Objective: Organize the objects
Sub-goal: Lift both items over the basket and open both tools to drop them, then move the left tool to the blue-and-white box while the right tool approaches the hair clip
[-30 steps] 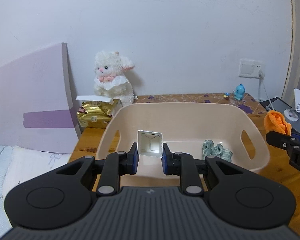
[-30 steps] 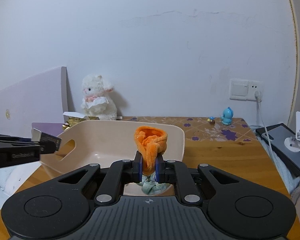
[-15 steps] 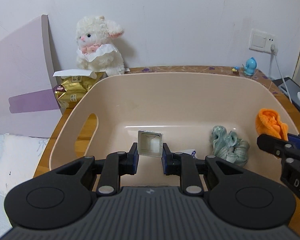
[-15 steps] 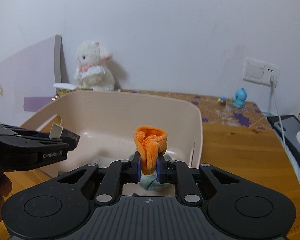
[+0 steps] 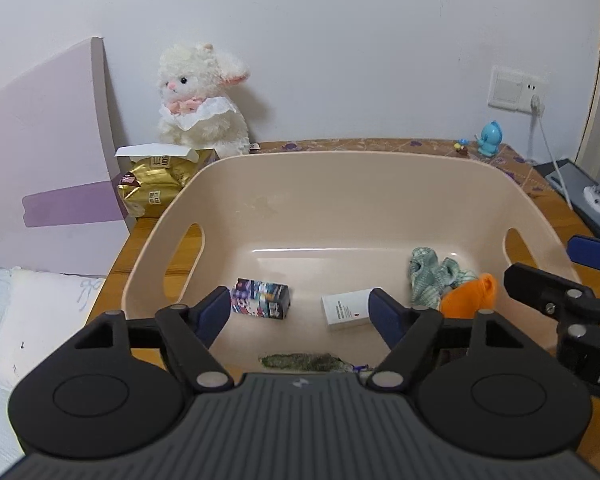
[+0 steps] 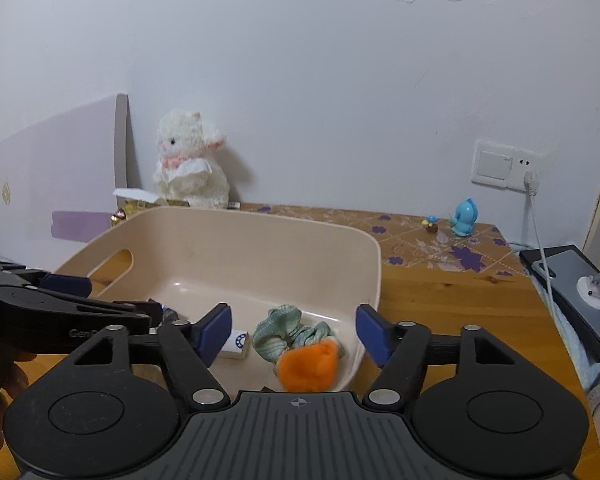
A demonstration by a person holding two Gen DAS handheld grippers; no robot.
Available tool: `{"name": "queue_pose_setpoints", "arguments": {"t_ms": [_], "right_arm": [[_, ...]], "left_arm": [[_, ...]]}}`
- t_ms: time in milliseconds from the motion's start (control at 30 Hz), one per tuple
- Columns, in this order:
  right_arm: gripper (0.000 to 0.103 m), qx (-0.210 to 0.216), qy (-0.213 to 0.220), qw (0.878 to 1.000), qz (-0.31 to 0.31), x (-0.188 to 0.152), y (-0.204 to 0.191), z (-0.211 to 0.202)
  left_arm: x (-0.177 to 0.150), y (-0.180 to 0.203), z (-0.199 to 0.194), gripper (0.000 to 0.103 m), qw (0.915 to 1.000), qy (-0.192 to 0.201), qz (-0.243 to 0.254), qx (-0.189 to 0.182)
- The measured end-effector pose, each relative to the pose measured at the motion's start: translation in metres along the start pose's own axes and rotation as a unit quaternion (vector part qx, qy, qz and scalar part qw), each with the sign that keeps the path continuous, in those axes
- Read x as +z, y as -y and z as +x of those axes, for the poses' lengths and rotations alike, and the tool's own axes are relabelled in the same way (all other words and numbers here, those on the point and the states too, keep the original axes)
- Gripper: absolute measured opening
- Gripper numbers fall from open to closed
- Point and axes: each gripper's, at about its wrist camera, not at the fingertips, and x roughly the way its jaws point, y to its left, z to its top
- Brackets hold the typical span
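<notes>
A beige plastic basket [image 5: 340, 168] [image 6: 260, 228] stands on the wooden table. On its floor lie a small colourful carton [image 5: 261, 304], a white box [image 5: 345, 314] [image 6: 236, 346], a green scrunched cloth [image 5: 432, 280] [image 6: 288, 334] and an orange cloth [image 5: 470, 298] [image 6: 310, 366]. The orange cloth looks blurred, beside the green one. My left gripper [image 5: 300, 314] hovers open over the basket's near side, nothing between its fingers. My right gripper [image 6: 294, 332] is open above the basket's right end, and it shows at the right edge of the left wrist view [image 5: 556, 292].
A white plush lamb [image 5: 200, 100] [image 6: 190, 164] and a gold packet [image 5: 156, 186] sit behind the basket's left end. A lilac board [image 5: 40, 168] leans at the left. A blue figurine [image 6: 466, 218], wall socket with cable [image 6: 504, 166] and a dark device [image 6: 568, 280] are at the right.
Both grippers have opened. The small carton left my left gripper and lies in the basket; the orange cloth left my right gripper and sits beside the green cloth.
</notes>
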Motion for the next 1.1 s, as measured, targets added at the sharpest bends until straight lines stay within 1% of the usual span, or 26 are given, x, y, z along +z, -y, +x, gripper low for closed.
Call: {"name": "queue_pose_setpoints", "arguments": {"t_ms": [167,233,267,367,467,667,767,967,1100], "right_arm": [[0.082,-0.001,0.013,1.000,0.007,-0.005,0.001,-0.025],[0.088,-0.001,0.017,1.000,0.009,-0.008,0.001,-0.035],[0.092,-0.002,0.019,1.000,0.010,-0.009,0.001,-0.039],[0.096,-0.002,0.021,1.000,0.010,-0.015,0.000,-0.053],[0.099,-0.005,0.017,1.000,0.007,-0.025,0.000,-0.062],[0.102,-0.004,-0.010,1.000,0.012,-0.044,0.002,-0.069],[0.103,-0.004,-0.024,1.000,0.011,-0.053,0.000,-0.068],[0.103,-0.008,-0.055,0.998,0.002,-0.070,-0.004,-0.056],[0.103,-0.008,-0.074,0.997,-0.002,-0.077,-0.004,-0.046]], "left_arm": [[-0.004,-0.005,-0.026,0.081,0.9999,0.010,-0.008,0.003],[-0.006,-0.007,-0.038,0.082,0.9998,0.017,-0.012,0.004],[-0.006,-0.007,-0.044,0.084,0.9997,0.020,-0.013,0.005],[-0.013,-0.008,-0.061,0.091,0.9994,0.030,-0.015,0.011],[-0.023,-0.008,-0.072,0.091,0.9993,0.030,-0.014,0.018],[-0.047,-0.014,-0.079,0.091,0.9995,0.010,-0.021,0.021],[-0.060,-0.014,-0.075,0.091,0.9995,-0.008,-0.021,0.023],[-0.080,-0.010,-0.058,0.091,0.9985,-0.048,-0.022,0.018],[-0.087,-0.010,-0.038,0.091,0.9969,-0.070,-0.035,0.013]]}}
